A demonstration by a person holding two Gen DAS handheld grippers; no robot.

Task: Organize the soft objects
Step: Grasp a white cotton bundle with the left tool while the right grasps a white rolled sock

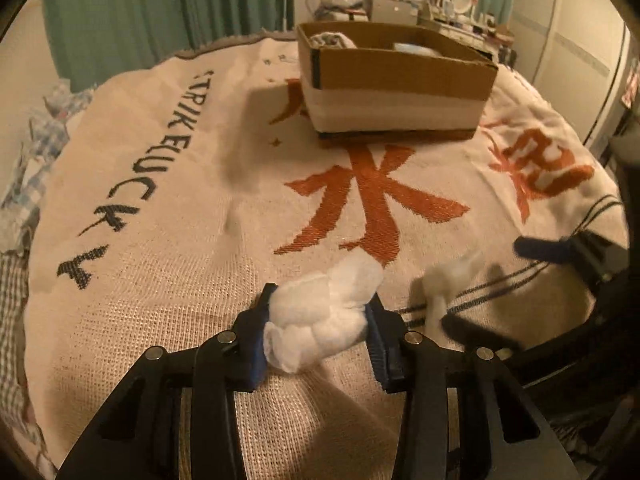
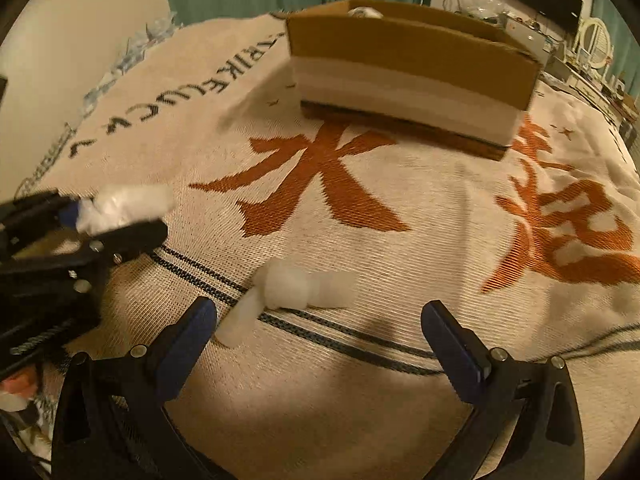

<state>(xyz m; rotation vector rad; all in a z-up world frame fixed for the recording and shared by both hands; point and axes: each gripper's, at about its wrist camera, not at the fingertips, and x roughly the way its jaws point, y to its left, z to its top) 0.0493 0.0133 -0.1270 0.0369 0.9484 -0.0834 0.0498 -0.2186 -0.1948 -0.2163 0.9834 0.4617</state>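
Left gripper (image 1: 320,332) clamped on a crumpled white cotton wad (image 1: 320,320). Right gripper (image 2: 320,332), jaws wide apart, frames a second fluffy cotton piece (image 2: 288,292) at 12 o'clock, lying on the coarse woven blanket (image 2: 360,240). Farther, at 12 o'clock, an open rectangular cardboard box (image 2: 408,76); bare blanket lies between.
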